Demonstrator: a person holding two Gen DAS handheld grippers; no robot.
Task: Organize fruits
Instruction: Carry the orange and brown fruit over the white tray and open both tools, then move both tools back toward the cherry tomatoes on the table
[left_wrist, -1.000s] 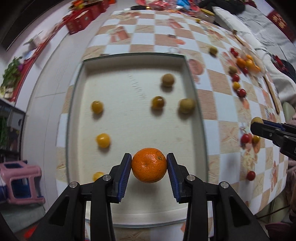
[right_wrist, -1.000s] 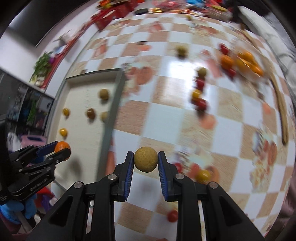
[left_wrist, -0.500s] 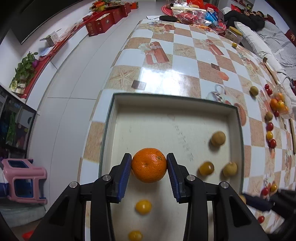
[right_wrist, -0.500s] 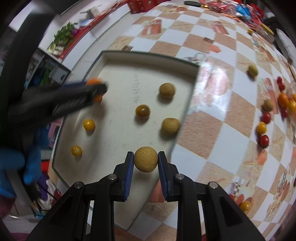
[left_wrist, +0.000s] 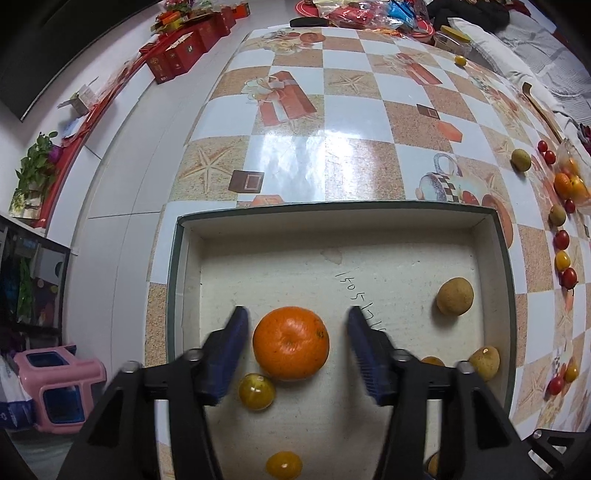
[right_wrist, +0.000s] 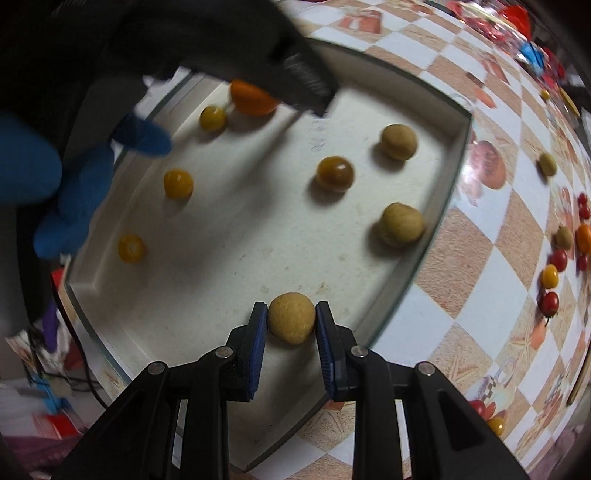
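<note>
Release of the round orange mandarin into the shallow cream cardboard tray.
Left gripper was clamped a second ago; now its jaws are opening, clear of the fruit, stem dimple facing up, no long axis. Right gripper, jaws starting to part, pinches a tan round longan over the tray's near edge.

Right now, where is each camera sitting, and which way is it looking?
Left wrist: on the left gripper, looking steeply down into the tray; its gripper is opening around the orange.
Right wrist: on the right gripper, looking straight down; the tan fruit sits between its pads, and a blue-gloved hand shows.
Both see the tray and orange.
</note>
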